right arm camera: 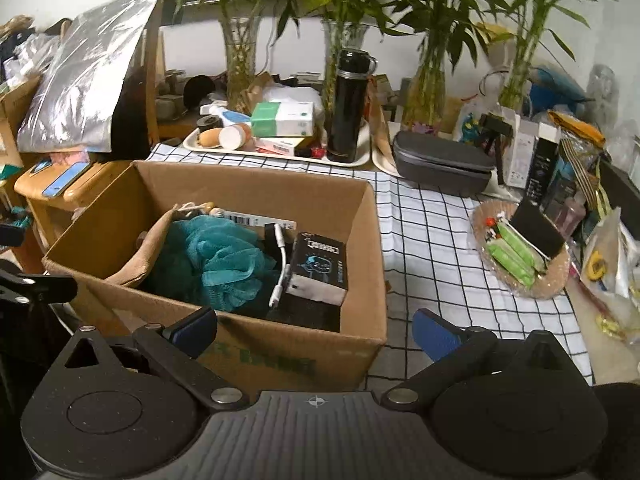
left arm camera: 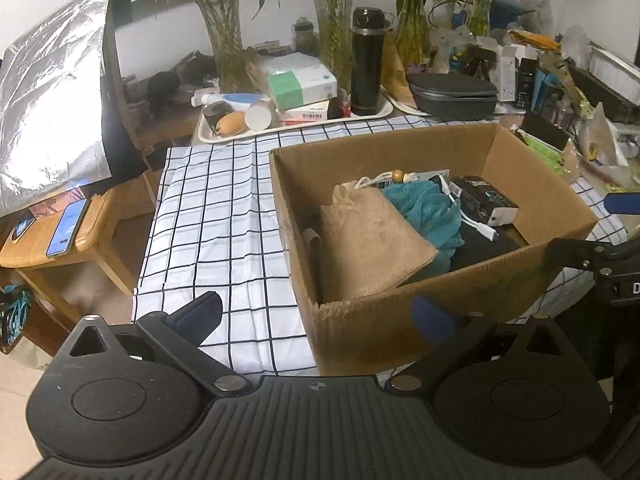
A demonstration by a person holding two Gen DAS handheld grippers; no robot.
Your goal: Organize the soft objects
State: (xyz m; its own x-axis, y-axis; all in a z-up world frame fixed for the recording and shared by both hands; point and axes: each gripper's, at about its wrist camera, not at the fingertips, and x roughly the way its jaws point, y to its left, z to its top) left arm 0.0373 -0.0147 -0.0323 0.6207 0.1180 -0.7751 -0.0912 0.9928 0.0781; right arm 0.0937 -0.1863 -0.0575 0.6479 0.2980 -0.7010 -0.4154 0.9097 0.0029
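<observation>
Both grippers spread wide, empty, hovering at near rim of cardboard box (left arm camera: 400, 320).

Left gripper (left arm camera: 316, 312) and right gripper (right arm camera: 314, 330) face in; burlap pouch (left arm camera: 368, 240) lies ahead-right of my left one, long axis running away from me, teal mesh pouf (right arm camera: 220, 264) behind it, nearer my right. Checked cloth (left arm camera: 216, 216) beyond.

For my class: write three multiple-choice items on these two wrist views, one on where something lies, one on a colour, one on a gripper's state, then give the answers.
1. Where is the mesh sponge?
A. on the tray
B. in the box
C. in the basket

2. What colour is the flask?
A. black
B. red
C. white

3. How are both grippers?
A. shut on the pouch
B. shut on nothing
C. open

Answers:
1 B, the sponge lies inside the box beside the pouch.
2 A, the flask is black.
3 C, the left gripper and right gripper hold nothing, fingers spread.
</observation>
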